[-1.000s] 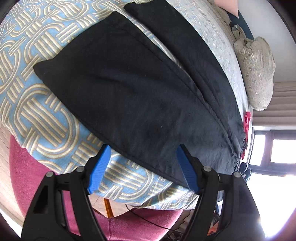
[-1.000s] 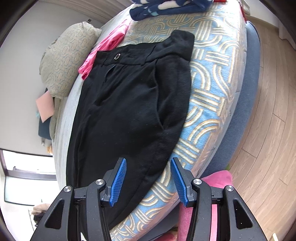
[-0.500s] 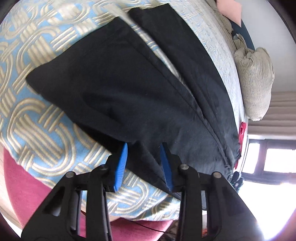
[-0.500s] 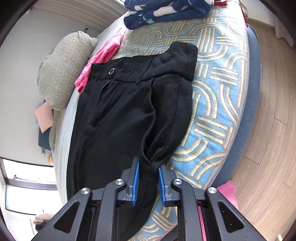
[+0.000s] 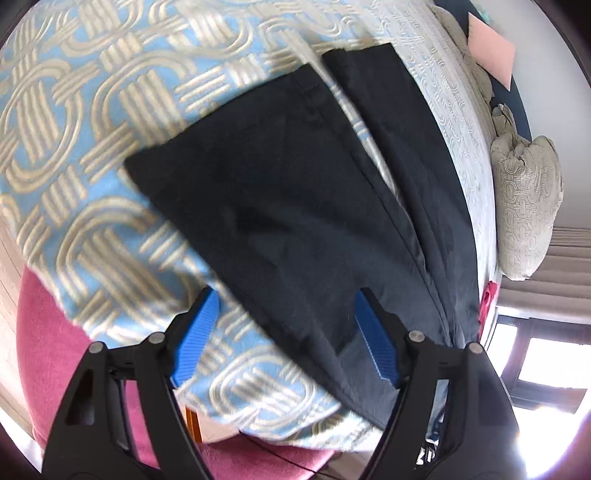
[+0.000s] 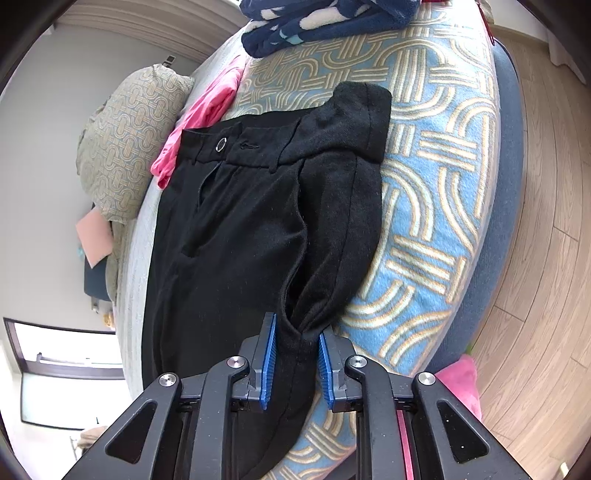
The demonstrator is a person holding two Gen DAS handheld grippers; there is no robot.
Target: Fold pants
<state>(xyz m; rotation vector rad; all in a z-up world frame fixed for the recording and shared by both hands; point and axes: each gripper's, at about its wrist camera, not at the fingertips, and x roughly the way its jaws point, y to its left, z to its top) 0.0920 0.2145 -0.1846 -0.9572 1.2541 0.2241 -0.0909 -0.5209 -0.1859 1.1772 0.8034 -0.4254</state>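
Black pants (image 5: 295, 203) lie on a blue and beige patterned blanket (image 5: 92, 221) on a bed. In the left wrist view both legs run away from me, and my left gripper (image 5: 287, 295) hovers over the near leg's edge. Its jaws are opening wide, and the blue pads (image 5: 195, 339) do not press on the cloth. The right wrist view shows the waistband with a metal button (image 6: 221, 144) and the hip of the pants (image 6: 240, 240). My right gripper (image 6: 295, 321) pinches a raised fold of the side seam between its pads, its jaws easing open slightly.
A patterned pillow (image 5: 524, 206) and a pink garment (image 6: 199, 122) lie beyond the pants. A navy and white garment (image 6: 325, 22) lies at the far end of the blanket. A pink cushion (image 5: 55, 350) sits below the bed edge, beside the wooden floor (image 6: 546, 258).
The left gripper closed on the leg's edge, then opened wide again, and the leg now sits further right in its view. The right gripper closed on the side seam and bunched up a fold.
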